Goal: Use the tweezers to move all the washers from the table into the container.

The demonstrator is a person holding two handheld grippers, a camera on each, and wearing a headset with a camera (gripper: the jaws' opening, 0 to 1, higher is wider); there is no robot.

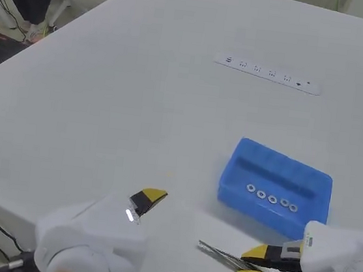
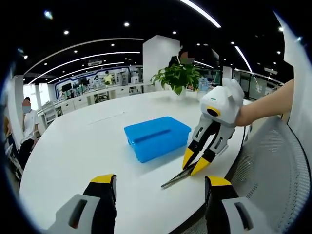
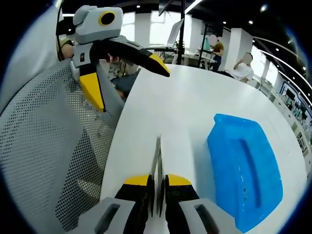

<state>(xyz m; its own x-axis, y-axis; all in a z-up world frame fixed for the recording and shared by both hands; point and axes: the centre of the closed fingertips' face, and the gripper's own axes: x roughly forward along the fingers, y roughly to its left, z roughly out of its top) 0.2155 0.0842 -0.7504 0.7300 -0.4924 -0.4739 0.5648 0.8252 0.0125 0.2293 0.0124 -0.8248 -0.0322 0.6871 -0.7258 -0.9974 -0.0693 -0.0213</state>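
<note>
r gripper (image 3: 157, 184) clamps tweezers (image 3: 159, 155); washers (image 1: 272, 199) in container (image 1: 276, 165); l gripper (image 2: 161, 179) jaws apart

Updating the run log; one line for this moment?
washers: in blue container | right hand-held gripper: shut on tweezers | left hand-held gripper: open, empty

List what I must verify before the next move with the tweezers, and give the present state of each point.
1. The tweezers clamped in the right gripper: ok.
2. The left gripper open, holding nothing: ok.
3. The blue container upright on the table, apart from both grippers: ok.
4. Five washers lying in a row inside the container: ok.
5. A washer at the tweezers' tips: cannot tell, too small.
6. Washers left on the table: cannot tell, the grippers hide the near edge.
</note>
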